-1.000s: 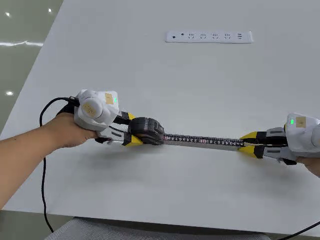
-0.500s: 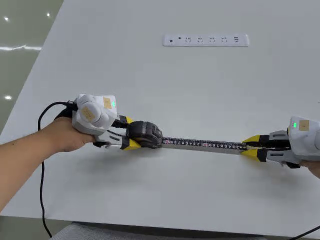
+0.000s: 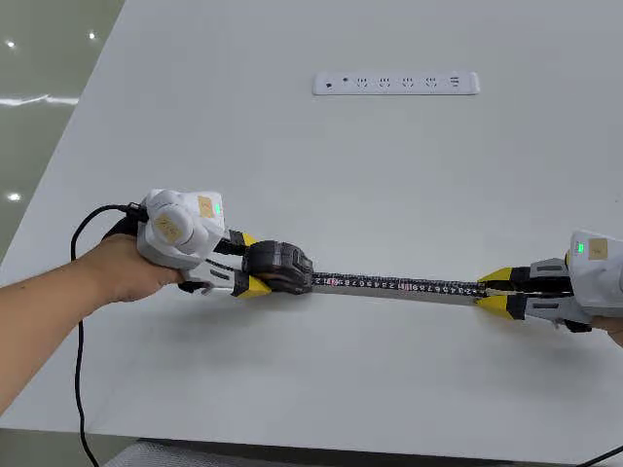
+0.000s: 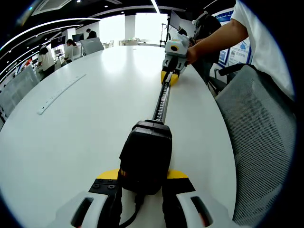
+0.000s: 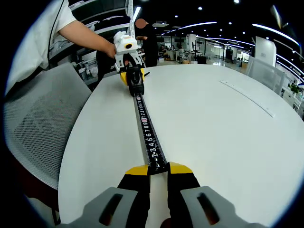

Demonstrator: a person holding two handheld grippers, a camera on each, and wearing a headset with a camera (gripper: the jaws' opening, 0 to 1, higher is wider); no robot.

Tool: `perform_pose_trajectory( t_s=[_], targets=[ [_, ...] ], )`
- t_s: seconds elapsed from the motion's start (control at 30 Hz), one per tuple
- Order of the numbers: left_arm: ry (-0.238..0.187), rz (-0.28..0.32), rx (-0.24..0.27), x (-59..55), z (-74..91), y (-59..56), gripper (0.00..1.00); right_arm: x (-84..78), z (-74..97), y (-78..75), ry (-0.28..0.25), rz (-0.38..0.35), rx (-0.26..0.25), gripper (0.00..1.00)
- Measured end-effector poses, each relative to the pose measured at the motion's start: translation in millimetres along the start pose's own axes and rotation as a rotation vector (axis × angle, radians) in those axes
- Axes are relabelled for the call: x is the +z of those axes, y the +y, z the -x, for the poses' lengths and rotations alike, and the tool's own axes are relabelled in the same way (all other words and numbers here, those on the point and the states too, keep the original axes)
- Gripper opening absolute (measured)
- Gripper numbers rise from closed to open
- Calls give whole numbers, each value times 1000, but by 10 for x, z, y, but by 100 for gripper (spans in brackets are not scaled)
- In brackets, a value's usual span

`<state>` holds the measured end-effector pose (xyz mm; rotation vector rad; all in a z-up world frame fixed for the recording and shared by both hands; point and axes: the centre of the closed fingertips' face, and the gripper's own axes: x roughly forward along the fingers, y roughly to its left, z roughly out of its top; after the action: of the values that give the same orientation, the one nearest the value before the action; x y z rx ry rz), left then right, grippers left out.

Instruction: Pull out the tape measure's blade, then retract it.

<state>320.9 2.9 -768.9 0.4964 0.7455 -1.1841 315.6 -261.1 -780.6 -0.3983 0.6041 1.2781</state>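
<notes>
Left gripper (image 3: 253, 264): fingers clenched on the tape measure case (image 3: 282, 267), which sits between them on the desk (image 3: 341, 175). Right gripper (image 3: 496, 290): fingers pinch the blade (image 3: 394, 285) tip; blade stretched between both pairs.

A white table (image 3: 389, 175) carries a power strip (image 3: 396, 84) at 12 o'clock. The tape measure (image 3: 279, 267) sits at 7 o'clock, its blade (image 3: 394, 285) stretched toward 4 o'clock.
</notes>
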Motion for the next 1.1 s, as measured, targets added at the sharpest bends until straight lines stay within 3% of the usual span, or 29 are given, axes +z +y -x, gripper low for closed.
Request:
perform_pose_trajectory(
  t_s=[0.33,0.8,1.1],
  targets=[
    [0,0,2,-1,0,1,29,-46,31,-19,3,-13,-6,8],
    [11,13,21,2,-4,0,30,-32,-3,-34,-2,-96,-8,9],
    [22,15,26,6,-4,3,30,-33,-9,-27,4,-90,-1,10]
  ],
)
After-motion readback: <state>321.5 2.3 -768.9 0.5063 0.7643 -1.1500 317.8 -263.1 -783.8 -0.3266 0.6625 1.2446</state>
